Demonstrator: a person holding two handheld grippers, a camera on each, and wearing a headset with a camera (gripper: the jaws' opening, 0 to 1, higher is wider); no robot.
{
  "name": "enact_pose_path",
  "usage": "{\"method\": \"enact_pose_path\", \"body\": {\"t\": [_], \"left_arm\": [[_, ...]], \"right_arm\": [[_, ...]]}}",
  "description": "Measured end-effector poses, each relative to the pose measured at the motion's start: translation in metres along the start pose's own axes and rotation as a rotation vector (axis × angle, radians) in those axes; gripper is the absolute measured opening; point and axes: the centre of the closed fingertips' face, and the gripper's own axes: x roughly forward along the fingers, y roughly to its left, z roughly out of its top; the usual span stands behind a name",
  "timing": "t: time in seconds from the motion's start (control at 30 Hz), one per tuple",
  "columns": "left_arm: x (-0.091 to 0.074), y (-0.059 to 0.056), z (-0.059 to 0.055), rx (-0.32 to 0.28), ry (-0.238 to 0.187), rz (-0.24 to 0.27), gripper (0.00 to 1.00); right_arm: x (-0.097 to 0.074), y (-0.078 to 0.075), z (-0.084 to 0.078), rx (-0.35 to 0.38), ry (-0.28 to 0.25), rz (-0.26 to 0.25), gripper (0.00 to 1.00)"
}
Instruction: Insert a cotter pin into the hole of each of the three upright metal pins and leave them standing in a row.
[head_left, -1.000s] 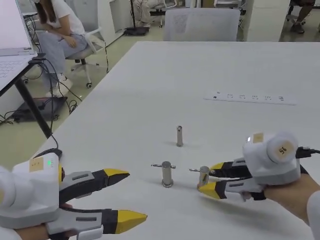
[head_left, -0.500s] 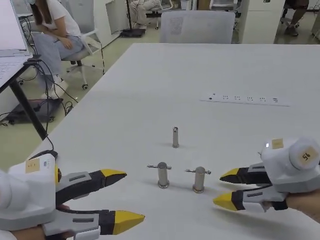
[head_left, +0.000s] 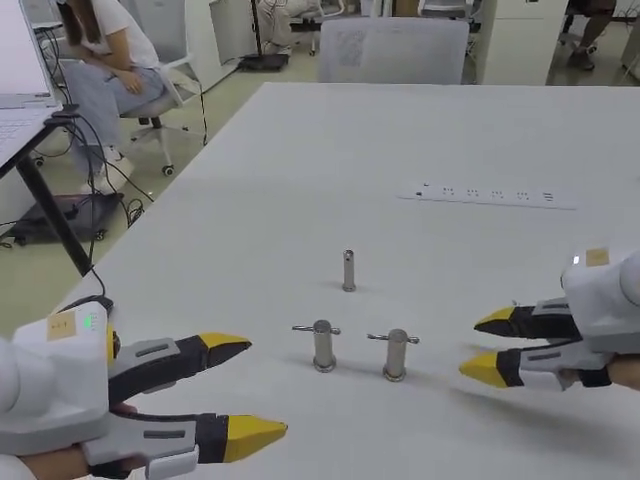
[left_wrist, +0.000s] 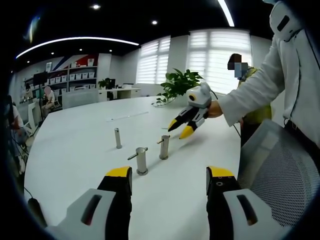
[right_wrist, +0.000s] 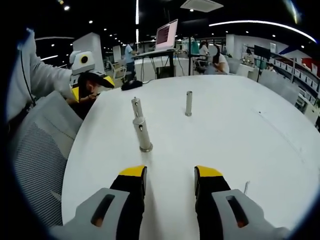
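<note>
Seated person (head_left: 105, 50) far left, smooth white table (head_left: 250, 200), left gripper (head_left: 262, 388) near left, yellow-tipped jaws spread wide, left pin (head_left: 322, 346) and right pin (head_left: 395, 355), upright steel cylinders each crossed by a cotter pin (head_left: 303, 328), between both grippers and apart from them, far pin (head_left: 348, 271) behind, right gripper (head_left: 472, 345) jaws parted, flat power strip (head_left: 485, 194) far right.

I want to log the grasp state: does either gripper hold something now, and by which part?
Nothing is held. The left gripper and the right gripper both have open, empty jaws.
</note>
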Motion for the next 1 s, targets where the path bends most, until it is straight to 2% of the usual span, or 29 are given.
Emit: {"method": "enact_pose_path", "body": {"t": [0.3, 0.5, 0.77, 1.0], "left_arm": [[-0.001, 0.001, -0.001, -0.004, -0.004, 0.000, 0.59], [0.000, 0.002, -0.001, -0.002, -0.008, 0.000, 0.59], [-0.001, 0.002, -0.001, -0.007, -0.008, 0.004, 0.59], [0.000, 0.001, 0.000, -0.005, -0.015, 0.001, 0.59]], "right_arm": [[0.000, -0.018, 0.031, -0.028, -0.027, -0.026, 0.40], [0.007, -0.023, 0.050, -0.050, -0.037, -0.021, 0.40], [0.025, -0.030, 0.075, -0.065, -0.050, -0.009, 0.40], [0.044, -0.028, 0.089, -0.075, -0.056, 0.017, 0.39]]}}
